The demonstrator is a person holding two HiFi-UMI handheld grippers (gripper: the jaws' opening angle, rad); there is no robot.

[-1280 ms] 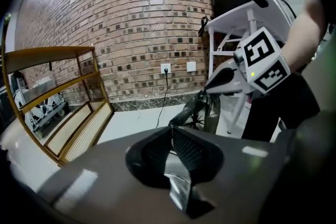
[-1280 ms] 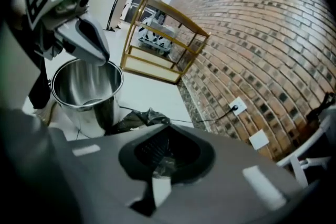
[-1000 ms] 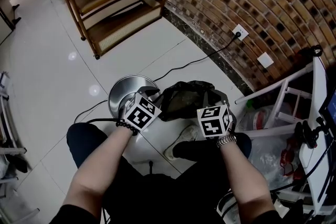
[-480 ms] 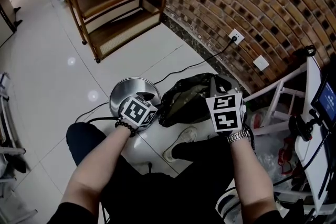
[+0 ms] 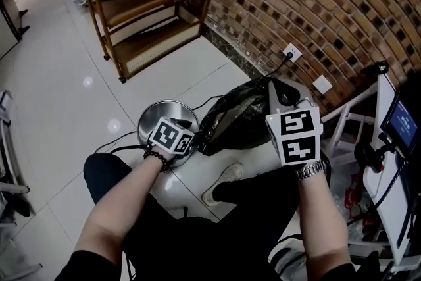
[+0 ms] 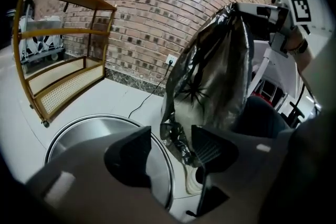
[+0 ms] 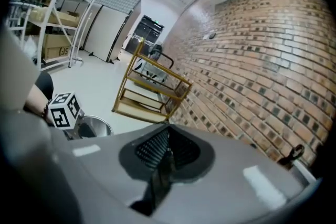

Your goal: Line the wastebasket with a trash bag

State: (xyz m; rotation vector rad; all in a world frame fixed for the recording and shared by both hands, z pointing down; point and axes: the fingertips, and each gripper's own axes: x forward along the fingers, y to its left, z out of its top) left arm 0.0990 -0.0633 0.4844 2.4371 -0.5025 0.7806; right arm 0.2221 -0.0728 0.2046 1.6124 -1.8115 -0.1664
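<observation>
Looked down on a glossy white floor [image 5: 59,108] that filled the head view from seven round to eleven o'clock. Took in a brick wall [image 5: 342,3] from twelve to three o'clock and, at eleven o'clock against it, an open wooden shelf unit [image 5: 145,3]. Found the black trash bag [image 5: 240,118] hanging near the middle of the frame, stretched from its top at two o'clock down to a crumpled tail at eight o'clock, outside the wastebasket and not yet in it. Gripped that bag by its top edge in the right tool [image 7: 167,152], jaws closed flat on a thin dark fold of the film, held high at three o'clock of the wastebasket. Showed the wastebasket [image 5: 148,118], a round steel bin, standing upright on the floor at nine o'clock of the bag, just beside it, mouth open. Poised the left tool [image 6: 170,147] low above the bin's rim at its four o'clock, jaws parted and just opened wider, with the bag's crumpled tail hanging between them, close against the right-hand jaw, pinched by neither pad. Caught a white wall socket [image 5: 291,49] at one o'clock, with a black cable [image 6: 142,102] trailing from it down to the floor.
</observation>
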